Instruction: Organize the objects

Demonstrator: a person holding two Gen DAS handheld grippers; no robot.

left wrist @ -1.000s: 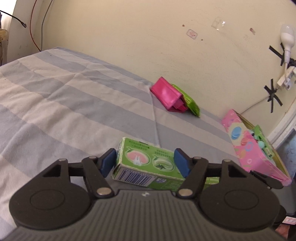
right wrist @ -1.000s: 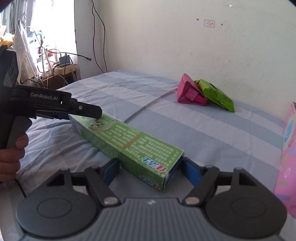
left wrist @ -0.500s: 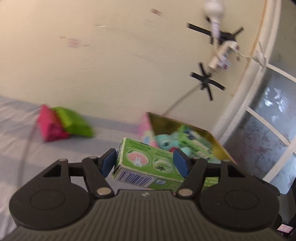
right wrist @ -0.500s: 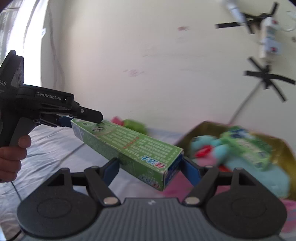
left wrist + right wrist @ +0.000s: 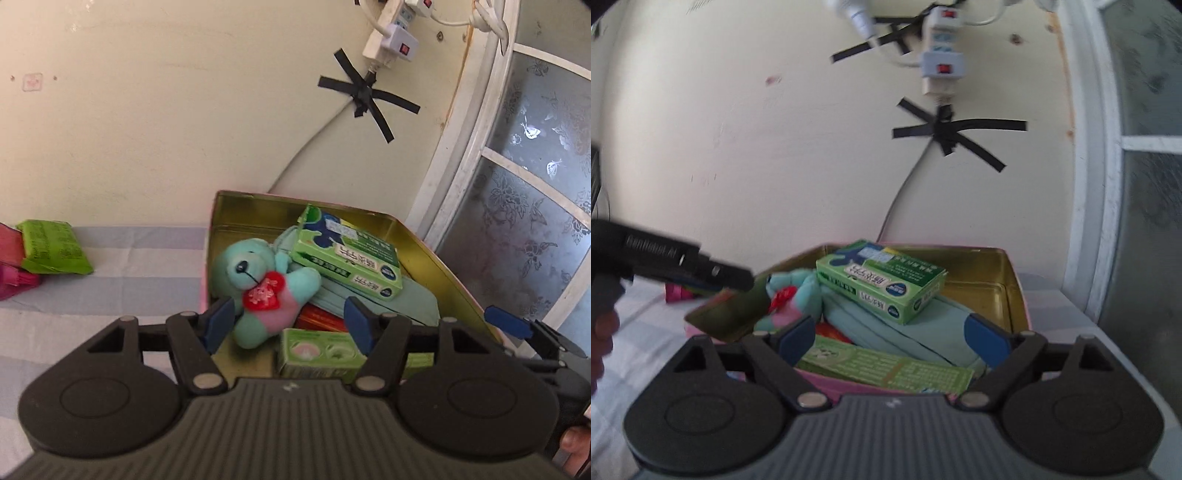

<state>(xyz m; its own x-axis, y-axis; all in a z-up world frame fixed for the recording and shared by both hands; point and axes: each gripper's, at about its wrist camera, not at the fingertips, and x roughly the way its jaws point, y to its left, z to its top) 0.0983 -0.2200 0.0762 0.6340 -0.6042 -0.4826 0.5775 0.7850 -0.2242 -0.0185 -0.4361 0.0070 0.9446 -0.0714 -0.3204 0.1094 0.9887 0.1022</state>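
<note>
The long green box (image 5: 317,354) lies in the front of the gold-lined pink tin (image 5: 424,251), free of both grippers; it also shows in the right wrist view (image 5: 886,369). My left gripper (image 5: 291,325) is open above its left end. My right gripper (image 5: 892,336) is open above its right end. In the tin are a teal plush bear (image 5: 258,284), a teal pouch (image 5: 908,332) and a smaller green box (image 5: 347,262) on top.
A green packet (image 5: 51,251) and a pink packet (image 5: 11,269) lie on the striped bed sheet (image 5: 92,306) to the left, by the wall. A taped power strip (image 5: 388,40) and cable hang above the tin. A frosted window (image 5: 535,206) stands at the right.
Both grippers carried the long green box from the bed over to the tin, then opened and let it go inside the tin.
</note>
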